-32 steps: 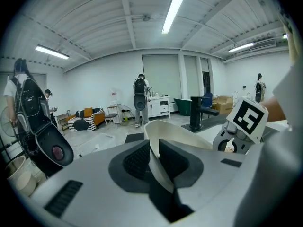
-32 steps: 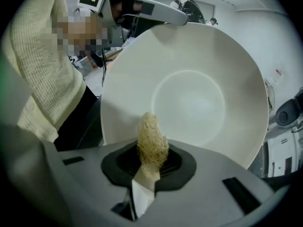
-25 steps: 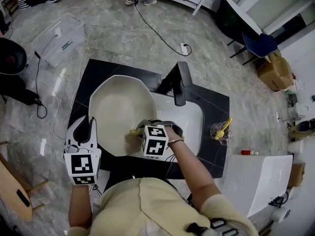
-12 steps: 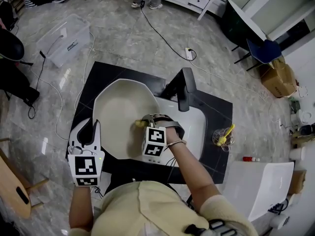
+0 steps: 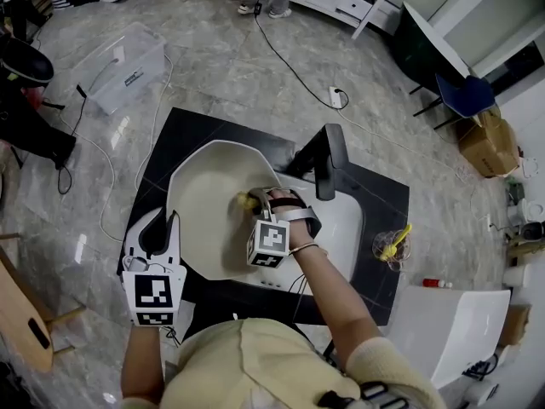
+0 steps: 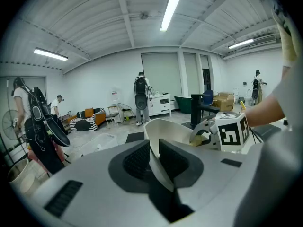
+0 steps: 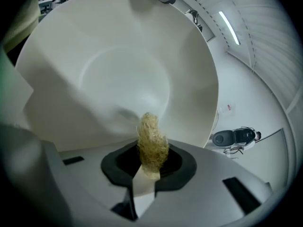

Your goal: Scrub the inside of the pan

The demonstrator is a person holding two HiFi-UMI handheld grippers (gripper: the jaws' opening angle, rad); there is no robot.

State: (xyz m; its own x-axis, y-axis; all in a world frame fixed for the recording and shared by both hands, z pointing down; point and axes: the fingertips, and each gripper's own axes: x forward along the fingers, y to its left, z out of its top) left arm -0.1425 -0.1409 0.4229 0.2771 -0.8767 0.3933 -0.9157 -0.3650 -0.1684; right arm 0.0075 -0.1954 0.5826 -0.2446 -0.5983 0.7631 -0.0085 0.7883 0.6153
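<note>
A large white pan (image 5: pixel 209 203) rests tilted over the sink. My left gripper (image 5: pixel 159 231) is shut on the pan's near left rim (image 6: pixel 158 143); the thin white wall stands pinched between the two dark pads. My right gripper (image 5: pixel 258 203) is inside the pan at its right side, shut on a yellow fibrous scrubber (image 5: pixel 246 201). In the right gripper view the scrubber (image 7: pixel 152 143) sticks out from between the pads and lies against the pan's smooth white inside (image 7: pixel 123 70). The right gripper's marker cube (image 6: pixel 230 131) shows beyond the pan in the left gripper view.
The white sink (image 5: pixel 341 224) sits in a black counter (image 5: pixel 379 194), with a black faucet (image 5: pixel 328 164) behind the pan. A glass with a yellow item (image 5: pixel 392 245) stands right of the sink. A clear plastic box (image 5: pixel 128 66) and cables lie on the floor.
My right gripper has pushed the scrubber from the pan's near edge farther in, away from me. My left gripper has kept its hold on the rim.
</note>
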